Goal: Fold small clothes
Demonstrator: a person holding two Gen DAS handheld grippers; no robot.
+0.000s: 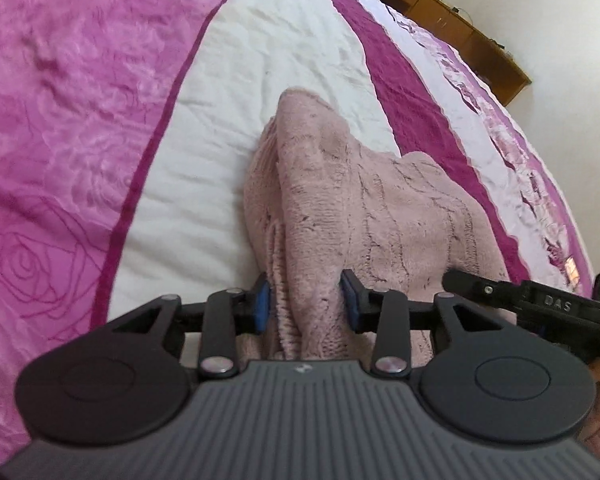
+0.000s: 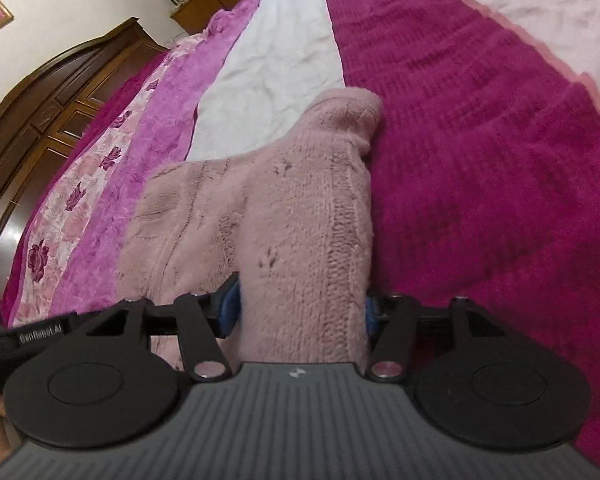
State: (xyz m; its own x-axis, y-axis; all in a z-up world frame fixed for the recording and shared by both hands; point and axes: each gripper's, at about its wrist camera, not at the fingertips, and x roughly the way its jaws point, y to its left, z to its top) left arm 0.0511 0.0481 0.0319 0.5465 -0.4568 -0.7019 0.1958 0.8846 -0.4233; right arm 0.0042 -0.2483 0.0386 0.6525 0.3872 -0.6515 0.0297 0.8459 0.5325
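Note:
A fluffy pale-pink knit garment (image 1: 380, 208) lies bunched on the bed, and its near end rises to both grippers. In the left wrist view, my left gripper (image 1: 306, 303) is shut on a gathered fold of it, with the blue pads (image 1: 262, 306) pressed into the knit on both sides. The right wrist view shows a broad sleeve-like part of the garment (image 2: 292, 200) running up between the pads of my right gripper (image 2: 300, 310), which is shut on it. The cloth under both grippers is hidden.
The bedspread has magenta, pink rose-patterned and white bands (image 1: 260, 60) (image 2: 480, 140). Dark wooden furniture (image 2: 60, 92) stands past the bed's left side, and a low wooden shelf (image 1: 460, 28) runs along the wall. The right gripper's black body (image 1: 540, 304) is close beside the left.

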